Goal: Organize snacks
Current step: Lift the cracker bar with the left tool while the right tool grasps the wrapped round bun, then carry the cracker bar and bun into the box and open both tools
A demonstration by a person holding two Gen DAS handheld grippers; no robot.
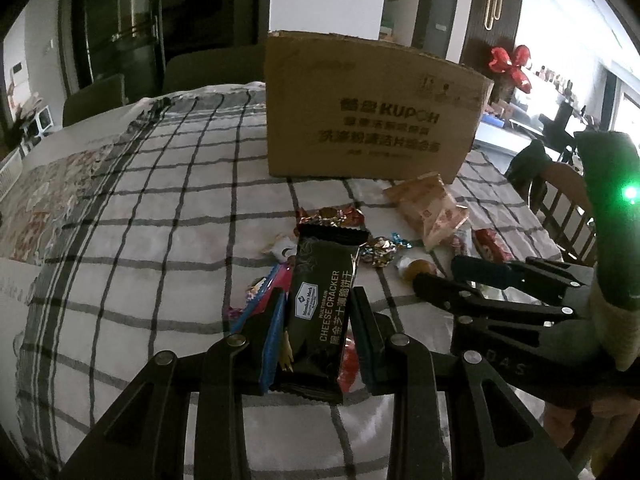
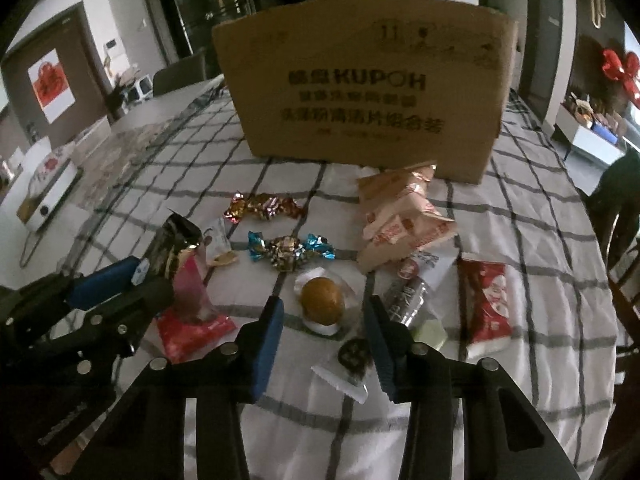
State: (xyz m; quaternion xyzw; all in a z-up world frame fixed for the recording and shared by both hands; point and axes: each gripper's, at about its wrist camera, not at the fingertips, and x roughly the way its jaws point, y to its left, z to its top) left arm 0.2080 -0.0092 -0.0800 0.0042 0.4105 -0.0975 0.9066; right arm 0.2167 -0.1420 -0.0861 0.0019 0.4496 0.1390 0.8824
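One cardboard box [image 1: 372, 108] stands at the far side of our checked tablecloth [image 1: 160, 208], loose snacks scattered before it. Our left gripper [image 1: 318, 312] is clamped on the cheese cracker packet [image 1: 324, 300], long axis pointing toward the box. Our right gripper [image 2: 324, 316], jaws apart, brackets the round yellow pastry [image 2: 322, 300] lying just ahead.

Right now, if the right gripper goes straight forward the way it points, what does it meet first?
Probably the round golden-brown snack in clear wrap, lying between the open fingers of the right gripper, just ahead. Beyond it lie the blue-ended candy and the cardboard box. Depth is unclear.
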